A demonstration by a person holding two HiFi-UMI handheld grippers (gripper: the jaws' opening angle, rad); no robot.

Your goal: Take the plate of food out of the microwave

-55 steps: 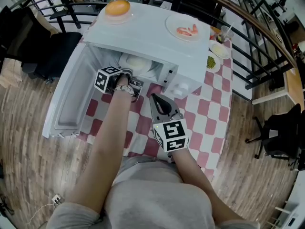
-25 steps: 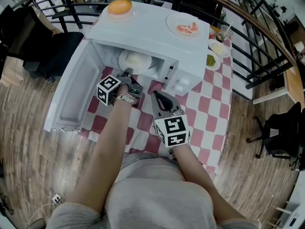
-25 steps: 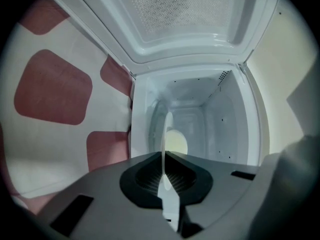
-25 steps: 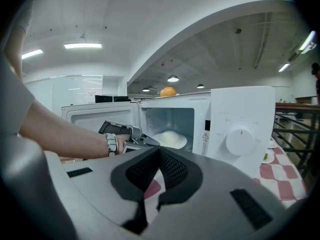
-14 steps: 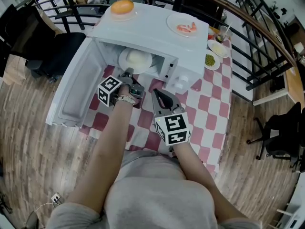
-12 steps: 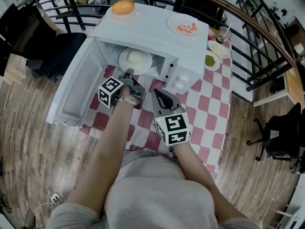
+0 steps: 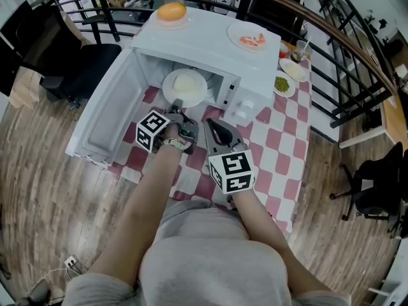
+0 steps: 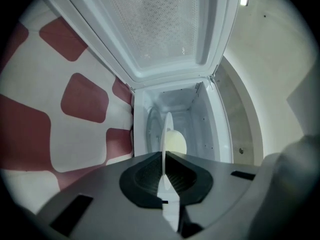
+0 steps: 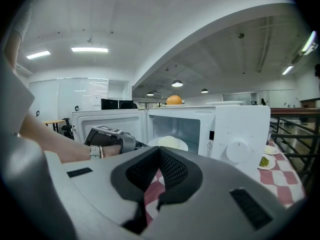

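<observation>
My left claw (image 7: 178, 104) is pinching the near rim of the plate (image 7: 185, 87) at the mouth of the microwave (image 7: 210, 46), upper centre of the head view. I'm aiming to keep it level and pull straight out. My right claw (image 7: 208, 125) is hanging closed and empty just below.

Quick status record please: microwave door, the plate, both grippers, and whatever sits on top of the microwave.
door: open, swung left in head view
plate: at microwave mouth, pale food on it
left gripper: shut on plate rim
right gripper: shut, empty, above checked tablecloth
microwave top: orange round item; second plate with pink food
</observation>
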